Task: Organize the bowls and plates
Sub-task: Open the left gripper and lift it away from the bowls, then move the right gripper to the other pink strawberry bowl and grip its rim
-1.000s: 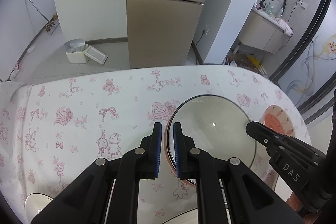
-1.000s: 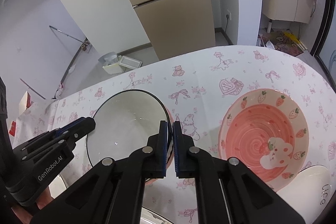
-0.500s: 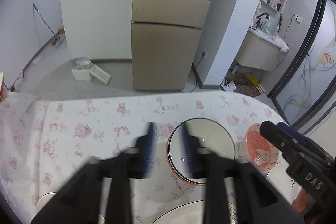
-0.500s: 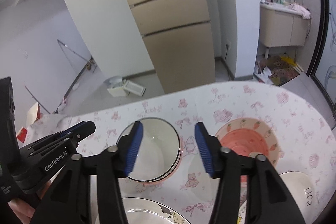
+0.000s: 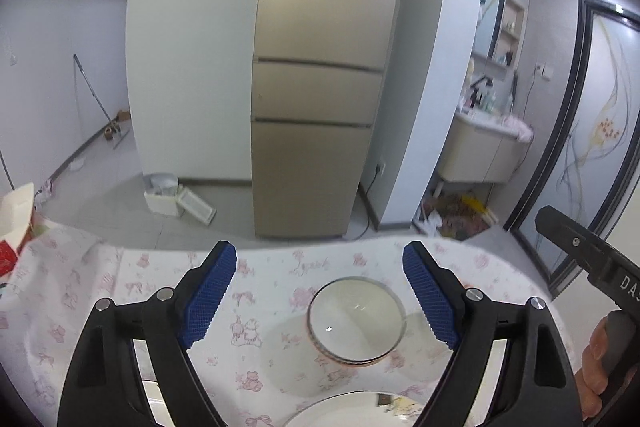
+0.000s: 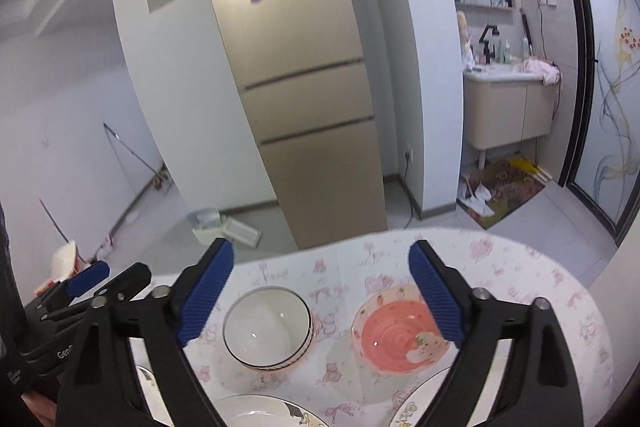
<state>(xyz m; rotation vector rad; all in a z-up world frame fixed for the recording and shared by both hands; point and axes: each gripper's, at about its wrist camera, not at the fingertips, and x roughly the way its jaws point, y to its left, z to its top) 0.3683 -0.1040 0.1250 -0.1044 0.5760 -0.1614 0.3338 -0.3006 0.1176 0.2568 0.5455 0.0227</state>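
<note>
Both my tools are spread wide and carry nothing. My left gripper [image 5: 320,291] frames the clear glass bowl with a dark rim [image 5: 356,319], which sits lower centre of the left view on the white tablecloth printed with pink bears and bows [image 5: 260,347]. It appears to be nested in a pinkish bowl, of which only a thin edge shows beneath it.

In the right view my right gripper [image 6: 320,291] hangs above that glass bowl [image 6: 267,327], left of centre, and the pink strawberry-patterned bowl [image 6: 398,337], right of centre, apart from it. White plates with cartoon prints [image 6: 272,413] peek in along the bottom edge.

My worry: the strawberry bowl is probably next, and a narrow two-finger pinch on a curved ceramic rim could let it swing or slip. Coming down off-centre could also clip the nearby plates, and setting it onto glass too hard risks chipping it.
</note>
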